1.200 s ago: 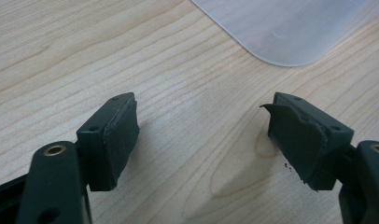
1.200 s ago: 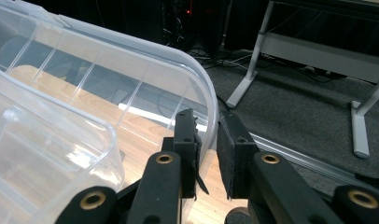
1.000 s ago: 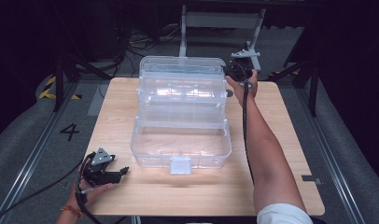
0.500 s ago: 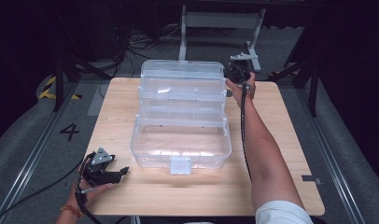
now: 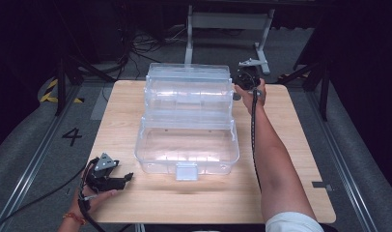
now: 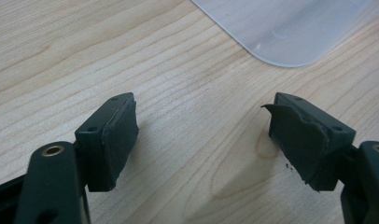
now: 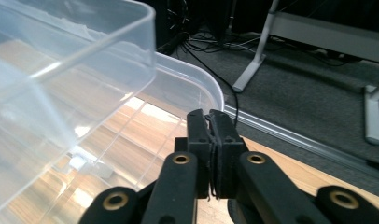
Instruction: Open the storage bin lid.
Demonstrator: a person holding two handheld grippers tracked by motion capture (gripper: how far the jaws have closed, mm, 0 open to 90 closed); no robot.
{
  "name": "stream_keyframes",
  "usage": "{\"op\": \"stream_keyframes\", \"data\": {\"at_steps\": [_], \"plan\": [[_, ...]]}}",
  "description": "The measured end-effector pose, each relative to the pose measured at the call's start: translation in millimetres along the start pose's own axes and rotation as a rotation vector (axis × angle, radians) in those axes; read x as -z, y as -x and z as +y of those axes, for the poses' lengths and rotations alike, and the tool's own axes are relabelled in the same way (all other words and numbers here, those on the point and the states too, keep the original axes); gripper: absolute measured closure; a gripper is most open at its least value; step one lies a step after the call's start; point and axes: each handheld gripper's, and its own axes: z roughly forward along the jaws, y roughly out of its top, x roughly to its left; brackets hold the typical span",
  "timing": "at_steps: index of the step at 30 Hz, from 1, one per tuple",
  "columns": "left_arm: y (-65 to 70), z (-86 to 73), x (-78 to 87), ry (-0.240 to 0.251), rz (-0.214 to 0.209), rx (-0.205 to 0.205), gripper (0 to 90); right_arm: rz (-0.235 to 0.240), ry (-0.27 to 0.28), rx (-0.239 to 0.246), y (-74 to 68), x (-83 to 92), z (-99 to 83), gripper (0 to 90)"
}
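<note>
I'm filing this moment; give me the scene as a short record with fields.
surface: wooden table
main thing: clear plastic box, lid open, stepped trays raised at the back
front of box: latch tab faces the person
left gripper: resting on the table near the box's front left corner, fingers apart, nothing between them
right gripper: at the box's back right corner, fingers pressed together, holding nothing
floor: grey, marked with a 4

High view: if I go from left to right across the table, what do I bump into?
Left claw → clear plastic box → right claw, shut beside the box's far right corner.
</note>
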Motion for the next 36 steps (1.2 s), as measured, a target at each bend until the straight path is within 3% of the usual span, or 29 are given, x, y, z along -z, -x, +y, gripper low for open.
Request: {"op": "stream_keyframes", "data": {"at_steps": [8,15,22,31,36], "plan": [[0.0,0.0,0.0,0.001,0.000,0.001,24.1,-0.003,-0.011,0.045,-10.2,12.9,-1.9,89.4],[-0.2,0.0,0.1,-0.002,0.000,-0.001,24.1,-0.005,0.009,0.049,-7.8,30.6,-3.9,87.9],[-0.2,0.0,0.1,-0.002,0.001,-0.001,24.0,0.004,0.019,0.096,-11.1,54.4,-6.9,86.8],[-0.4,0.1,0.2,-0.002,0.000,-0.002,23.9,0.024,0.028,0.190,-18.8,86.3,-12.3,86.6],[-0.3,0.1,0.1,-0.002,0.002,-0.002,23.8,0.044,0.023,0.199,-21.7,101.1,-20.9,81.7]]}}
